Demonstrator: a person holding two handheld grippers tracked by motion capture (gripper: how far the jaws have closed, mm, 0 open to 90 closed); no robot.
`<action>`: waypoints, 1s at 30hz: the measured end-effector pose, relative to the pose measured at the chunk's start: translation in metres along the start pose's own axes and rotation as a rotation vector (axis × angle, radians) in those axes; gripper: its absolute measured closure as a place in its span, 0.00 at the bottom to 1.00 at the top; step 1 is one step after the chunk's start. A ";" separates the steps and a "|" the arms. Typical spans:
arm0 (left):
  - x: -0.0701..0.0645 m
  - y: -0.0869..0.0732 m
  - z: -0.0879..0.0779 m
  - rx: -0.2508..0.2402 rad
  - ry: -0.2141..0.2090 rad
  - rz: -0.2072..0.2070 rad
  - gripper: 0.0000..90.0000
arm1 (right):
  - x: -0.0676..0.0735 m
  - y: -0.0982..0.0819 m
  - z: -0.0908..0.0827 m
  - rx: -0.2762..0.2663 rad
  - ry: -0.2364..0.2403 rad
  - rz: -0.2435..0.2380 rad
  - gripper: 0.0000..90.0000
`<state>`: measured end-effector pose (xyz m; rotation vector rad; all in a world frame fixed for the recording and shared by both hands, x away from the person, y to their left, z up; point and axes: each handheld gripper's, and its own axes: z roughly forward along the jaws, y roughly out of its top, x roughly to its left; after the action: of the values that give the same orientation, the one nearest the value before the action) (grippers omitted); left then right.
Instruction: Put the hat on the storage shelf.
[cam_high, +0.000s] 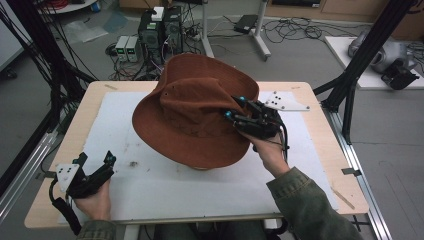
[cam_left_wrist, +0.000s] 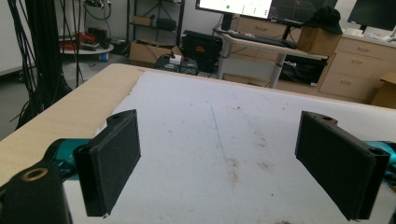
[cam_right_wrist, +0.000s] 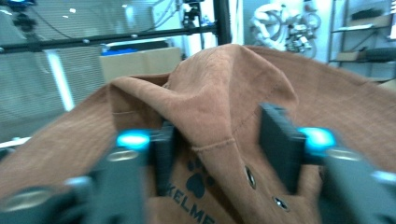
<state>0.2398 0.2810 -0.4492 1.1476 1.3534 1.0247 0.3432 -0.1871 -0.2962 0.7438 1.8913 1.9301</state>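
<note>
Brown cloth, a brimmed hat (cam_high: 192, 117), sits in the middle of the white sheet (cam_high: 150, 180) on the bench (cam_high: 85, 115), its right side raised. At that side the right tongs (cam_high: 234, 106) straddle a pinched fold of the crown; the jaws stand apart with cloth between them, not pressing it. Well apart, at the near left corner, the left tongs (cam_high: 95, 159) gape wide over bare sheet.

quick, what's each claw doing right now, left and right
Left claw: open, nothing between its jaws.
Right claw: open around a fold of the brown hat, not pressing it.
</note>
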 end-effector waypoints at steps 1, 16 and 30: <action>0.000 0.000 0.000 -0.001 0.000 -0.002 0.16 | 0.000 0.000 0.000 0.001 -0.014 0.008 0.31; 0.002 0.000 -0.001 -0.003 0.007 -0.007 0.16 | -0.003 0.004 -0.011 0.006 0.038 -0.003 0.14; 0.001 0.000 -0.001 -0.003 0.008 -0.003 0.16 | -0.015 0.012 -0.040 -0.055 0.005 0.030 0.14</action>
<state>0.2389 0.2822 -0.4493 1.1407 1.3588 1.0298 0.3333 -0.2289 -0.2855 0.7551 1.8321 1.9957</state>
